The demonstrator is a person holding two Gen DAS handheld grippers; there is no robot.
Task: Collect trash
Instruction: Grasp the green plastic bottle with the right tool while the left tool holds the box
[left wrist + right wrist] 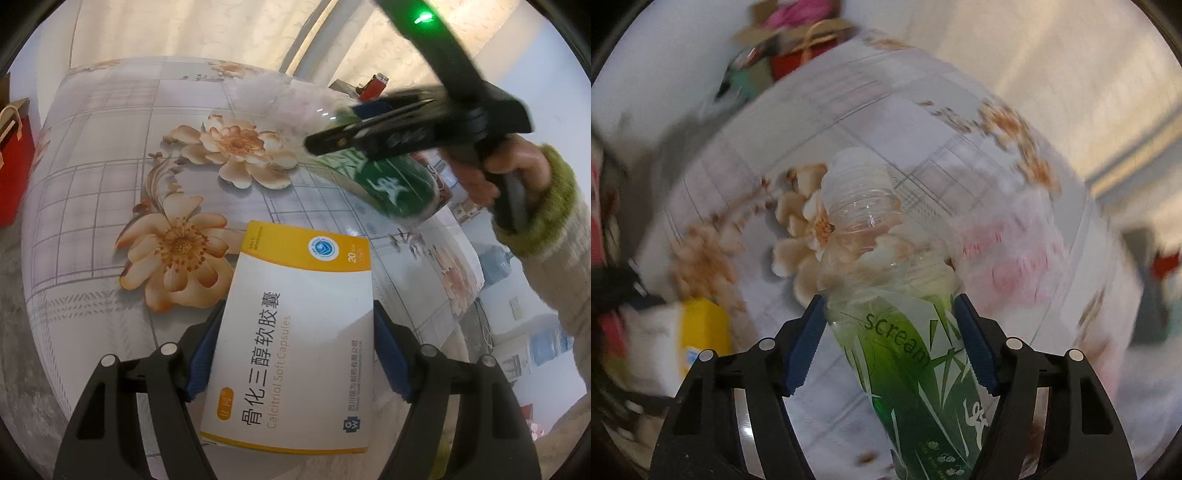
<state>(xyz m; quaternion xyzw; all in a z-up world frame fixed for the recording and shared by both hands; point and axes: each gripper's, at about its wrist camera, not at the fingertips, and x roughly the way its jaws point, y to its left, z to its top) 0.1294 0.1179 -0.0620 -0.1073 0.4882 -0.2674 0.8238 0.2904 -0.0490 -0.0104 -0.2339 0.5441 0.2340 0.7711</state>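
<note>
Left wrist view: the left hand-held gripper (291, 354) clamps a white-and-yellow medicine box (295, 332), its long axis running from 6 toward 12 o'clock above a flower-patterned desk (110, 184). At 2 o'clock, the right hand-held gripper (332, 142) holds a green-labelled plastic bottle (399, 184) in the air, near the box but apart from it. In the right wrist view that gripper grips the bottle at its shoulder, neck pointing to 12 o'clock; the picture is blurred. Both pieces of trash are lifted off the desk. No bin is visible, so which way to carry them cannot be told. A red bag (14, 162) stands at 9 o'clock.
</note>
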